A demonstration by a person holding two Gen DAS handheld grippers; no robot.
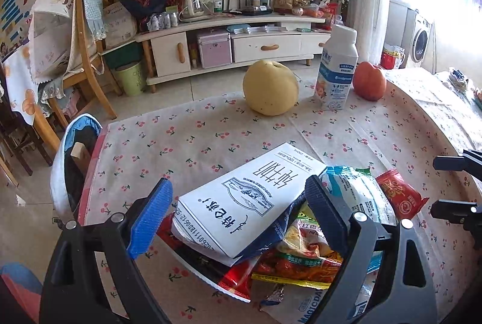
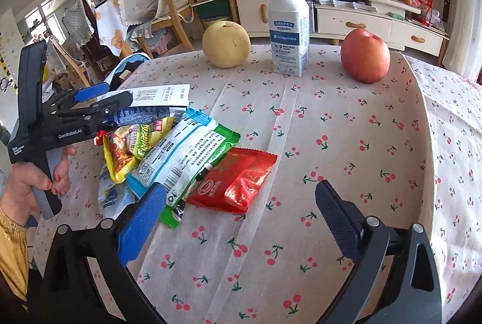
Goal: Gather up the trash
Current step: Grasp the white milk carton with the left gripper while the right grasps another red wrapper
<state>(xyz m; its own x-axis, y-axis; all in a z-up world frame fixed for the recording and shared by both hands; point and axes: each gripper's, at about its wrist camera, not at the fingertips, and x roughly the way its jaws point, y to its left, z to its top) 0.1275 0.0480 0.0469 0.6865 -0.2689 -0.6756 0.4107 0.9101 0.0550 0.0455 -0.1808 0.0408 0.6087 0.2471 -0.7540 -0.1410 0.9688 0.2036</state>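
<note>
Two views | left gripper (image 1: 238, 203) jaws wide around milk carton (image 1: 241, 200) | right gripper (image 2: 241, 206) jaws wide, only right view shows hand (image 2: 33, 182)

Left wrist camera sat low over the table (image 1: 211, 137), directly above the wrapper pile (image 1: 316, 248), close enough that the white milk carton (image 1: 250, 197) filled the space between its claw fingers; it faced past the pile toward the TV cabinet (image 1: 241, 43).

Right wrist camera looked from right of the pile (image 2: 180, 155), a little farther back, facing the same cabinet (image 2: 361, 22).

Both views shared the pile, yellow pear (image 1: 270, 87) (image 2: 226, 43), white bottle (image 1: 337, 67) (image 2: 288, 28) and red apple (image 1: 369, 80) (image 2: 365, 55) beyond it. The right view also caught the left claw (image 2: 99, 98) at the pile's left.
</note>
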